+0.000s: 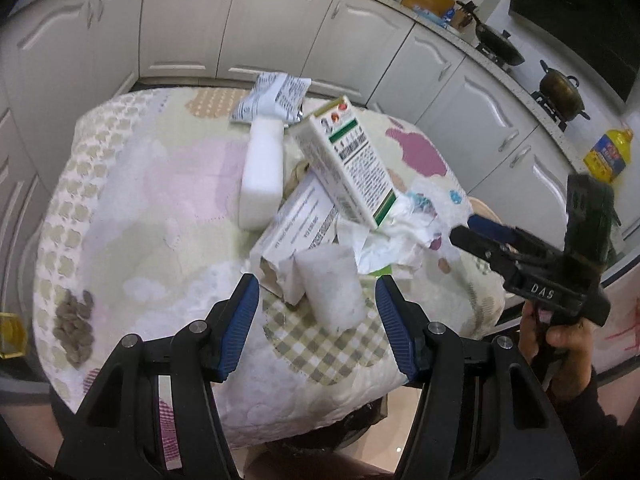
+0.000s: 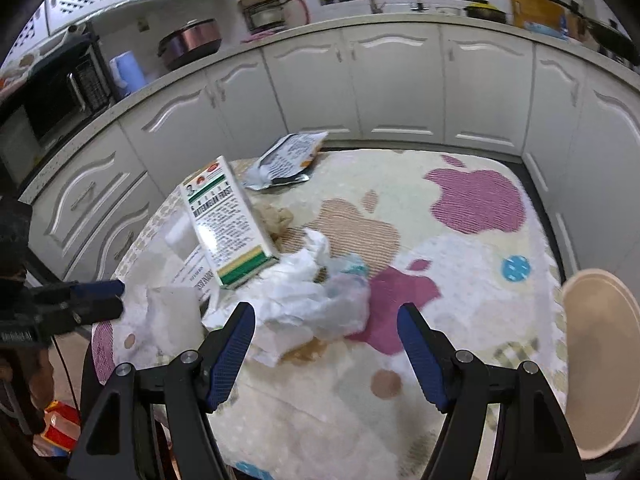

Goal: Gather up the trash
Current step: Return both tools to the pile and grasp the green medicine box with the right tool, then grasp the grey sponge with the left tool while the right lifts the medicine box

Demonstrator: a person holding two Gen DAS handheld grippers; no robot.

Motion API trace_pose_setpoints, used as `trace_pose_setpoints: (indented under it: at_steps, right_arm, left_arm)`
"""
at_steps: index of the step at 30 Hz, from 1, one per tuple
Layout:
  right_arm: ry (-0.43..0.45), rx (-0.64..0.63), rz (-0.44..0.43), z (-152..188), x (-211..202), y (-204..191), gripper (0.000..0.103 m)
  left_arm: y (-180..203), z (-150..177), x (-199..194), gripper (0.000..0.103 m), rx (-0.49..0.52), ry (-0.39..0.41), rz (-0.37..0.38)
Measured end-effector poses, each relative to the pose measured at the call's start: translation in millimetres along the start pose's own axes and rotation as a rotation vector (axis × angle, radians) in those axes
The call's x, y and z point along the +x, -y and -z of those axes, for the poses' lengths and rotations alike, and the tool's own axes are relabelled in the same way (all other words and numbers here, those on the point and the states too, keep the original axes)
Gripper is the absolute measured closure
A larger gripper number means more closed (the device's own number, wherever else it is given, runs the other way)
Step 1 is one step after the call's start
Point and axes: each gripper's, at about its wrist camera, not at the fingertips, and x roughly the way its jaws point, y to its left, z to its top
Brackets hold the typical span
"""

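Trash lies heaped on a round table with a patterned cloth [image 1: 160, 208]. A white plastic cup [image 1: 334, 286] lies on its side just ahead of my open left gripper [image 1: 316, 300]. A green and white carton [image 1: 350, 164] leans on a torn flat box [image 1: 300, 228]. A white bottle [image 1: 264, 172], a foil snack wrapper [image 1: 272, 96] and crumpled tissue [image 1: 404, 232] lie around them. My right gripper [image 2: 326, 328] is open and empty just short of a crumpled plastic bag [image 2: 320, 300]. The carton [image 2: 226, 224] and cup [image 2: 174, 316] show in the right wrist view too.
A small heap of brown shells [image 1: 76, 326] lies at the table's left edge. White kitchen cabinets [image 1: 240, 28] curve behind the table. A beige chair seat [image 2: 600, 360] stands at the right. An oil bottle [image 1: 608, 154] and pots sit on the counter.
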Motion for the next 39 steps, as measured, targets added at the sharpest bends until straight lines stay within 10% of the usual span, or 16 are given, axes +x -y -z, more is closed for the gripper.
trace_pose_setpoints:
  at_steps: [13, 18, 39]
  right_arm:
    - [-0.058, -0.123, -0.183, -55.9, 62.6, -51.1, 0.032]
    - [-0.1, -0.124, -0.2, -54.6, 85.4, -58.7, 0.045]
    - [0.129, 0.057, -0.015, -16.7, -58.6, 47.5, 0.056]
  left_arm:
    - [11.5, 1.2, 46.3, 0.046, 0.025, -0.046, -0.012]
    - [4.1, 0.0, 47.3, 0.072, 0.016, -0.048, 0.0]
    - [82.5, -25.5, -2.8, 0.077, 0.198, 0.078, 0.042]
